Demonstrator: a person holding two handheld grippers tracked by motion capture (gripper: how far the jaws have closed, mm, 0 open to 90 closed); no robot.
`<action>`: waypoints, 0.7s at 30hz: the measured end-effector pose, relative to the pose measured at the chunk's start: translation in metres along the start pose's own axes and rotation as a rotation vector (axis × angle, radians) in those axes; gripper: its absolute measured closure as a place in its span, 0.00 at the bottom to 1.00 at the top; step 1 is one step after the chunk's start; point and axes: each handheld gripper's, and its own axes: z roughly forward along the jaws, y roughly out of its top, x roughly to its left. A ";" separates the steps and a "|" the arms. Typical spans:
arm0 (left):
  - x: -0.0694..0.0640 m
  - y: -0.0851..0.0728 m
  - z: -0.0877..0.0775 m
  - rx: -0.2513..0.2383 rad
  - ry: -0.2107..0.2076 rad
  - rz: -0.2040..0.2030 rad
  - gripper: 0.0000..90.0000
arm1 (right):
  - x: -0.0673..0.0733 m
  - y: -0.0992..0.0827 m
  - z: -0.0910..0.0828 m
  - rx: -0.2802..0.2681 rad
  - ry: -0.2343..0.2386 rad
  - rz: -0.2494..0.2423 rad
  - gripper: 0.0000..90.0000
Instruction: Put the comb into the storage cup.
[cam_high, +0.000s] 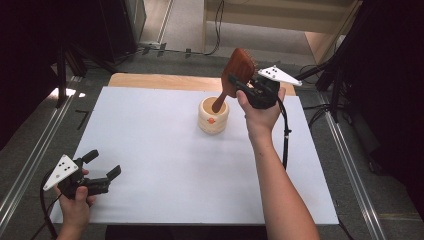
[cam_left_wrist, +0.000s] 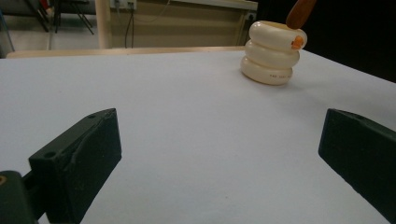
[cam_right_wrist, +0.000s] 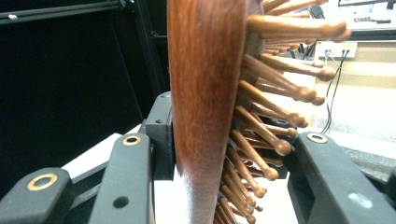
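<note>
A reddish wooden hairbrush (cam_high: 235, 75) leans tilted, its handle end down inside a cream ringed holder (cam_high: 213, 115) at the back middle of the white table. My right gripper (cam_high: 241, 82) is shut on the brush's head; in the right gripper view the wooden back (cam_right_wrist: 205, 93) rests against one jaw and the pegs (cam_right_wrist: 275, 107) face the other. Over the table's front left corner, a hand keeps my left gripper (cam_high: 104, 164) open with nothing between its jaws. Far off in the left gripper view stands the cream holder (cam_left_wrist: 273, 51) with the brush handle (cam_left_wrist: 300, 11) above it.
The white table top (cam_high: 165, 160) has a wooden strip (cam_high: 160, 81) along its back edge. Metal rails run along both sides. Cables and dark stands lie on the floor beyond the table. A black cable (cam_high: 286, 135) trails from the right gripper along the forearm.
</note>
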 end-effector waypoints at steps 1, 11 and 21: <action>0.000 0.000 0.000 -0.002 0.000 -0.004 0.00 | -0.001 -0.001 0.001 0.001 -0.001 -0.002 0.61; 0.002 0.000 0.000 -0.006 -0.009 -0.011 0.00 | -0.004 -0.011 0.016 0.013 -0.011 -0.007 0.61; 0.002 0.000 0.000 -0.005 -0.012 -0.008 0.00 | -0.005 -0.027 0.029 0.036 -0.011 0.007 0.61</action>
